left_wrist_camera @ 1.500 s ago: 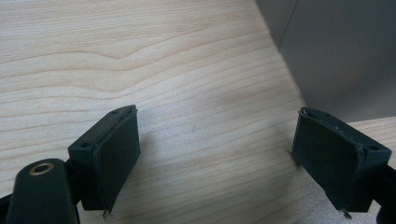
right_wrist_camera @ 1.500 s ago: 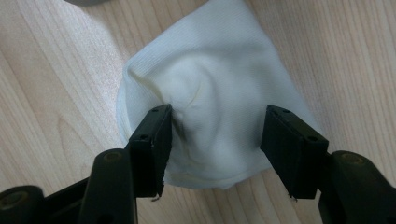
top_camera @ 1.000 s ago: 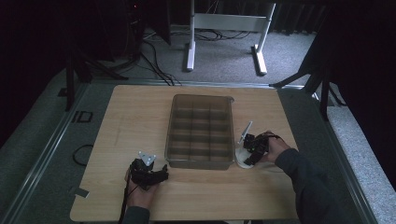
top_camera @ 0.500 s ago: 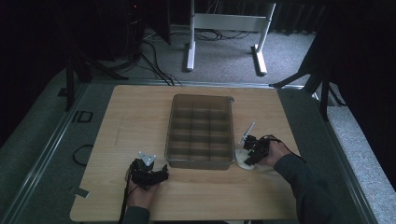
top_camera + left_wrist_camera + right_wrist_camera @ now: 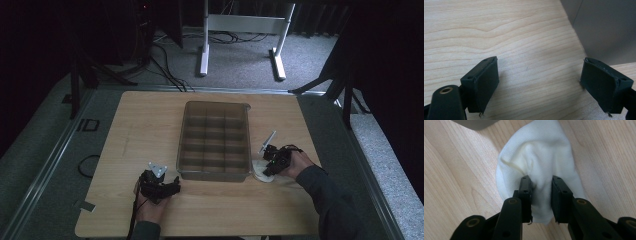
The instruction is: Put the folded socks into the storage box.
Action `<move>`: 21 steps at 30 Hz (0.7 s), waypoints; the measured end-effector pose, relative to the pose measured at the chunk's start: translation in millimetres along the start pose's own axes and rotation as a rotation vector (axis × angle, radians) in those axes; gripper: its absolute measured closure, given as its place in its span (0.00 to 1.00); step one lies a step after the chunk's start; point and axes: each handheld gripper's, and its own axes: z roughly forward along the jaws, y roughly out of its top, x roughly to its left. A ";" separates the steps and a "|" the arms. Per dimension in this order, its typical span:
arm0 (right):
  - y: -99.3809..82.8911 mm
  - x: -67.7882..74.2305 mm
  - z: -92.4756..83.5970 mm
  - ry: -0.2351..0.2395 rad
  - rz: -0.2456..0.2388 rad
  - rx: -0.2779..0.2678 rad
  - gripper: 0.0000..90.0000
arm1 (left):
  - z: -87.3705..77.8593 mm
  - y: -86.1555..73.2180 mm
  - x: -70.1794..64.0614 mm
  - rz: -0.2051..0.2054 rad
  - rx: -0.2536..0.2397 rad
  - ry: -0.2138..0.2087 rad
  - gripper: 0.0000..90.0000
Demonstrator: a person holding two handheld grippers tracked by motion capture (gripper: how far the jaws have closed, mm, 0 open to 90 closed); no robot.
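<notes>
White sock [image 5: 536, 162] — lies crumpled on the bench [image 5: 145, 125], just beside the near right corner of the compartment tray [image 5: 215, 140], apart from its wall. In the right gripper view the knit is bunched up into a ridge between the two black jaws, so the cloth rises off the wood there instead of lying flat.

Right gripper [image 5: 541, 195] — jaws have just been closing, and the fold of sock sits between them. The pads press the fabric from both sides; the gap left is narrow and stuffed with cloth. Judgement: a pinch on the raised fold is the sensible hold for something this limp, since a flat edge would slip out.

The sock rests on the bench under the grip; no lift is visible.

Tray — translucent grey, divided into a grid of compartments, all looking empty from the high view. It sits mid-bench, within reach of both hands, probably so that the sock can go over its near wall into a cell.

Left gripper [image 5: 539, 82] — jaws wide apart, nothing between them but bare wood. It lies near the tray's near left corner, idle, perhaps parked clear of the right hand [image 5: 300, 162].
</notes>
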 end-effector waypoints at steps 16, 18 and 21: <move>-8.1 -4.6 -22.8 0.005 0.019 -0.051 0.80 | 0.0 0.0 0.0 0.000 0.000 0.000 0.17; -8.0 -4.7 -26.2 0.009 0.019 -0.060 0.80 | 0.0 0.0 0.0 0.000 0.000 0.000 0.17; -7.8 -5.1 -32.0 0.009 0.014 -0.070 0.80 | 0.0 0.0 0.0 0.000 0.000 0.000 0.17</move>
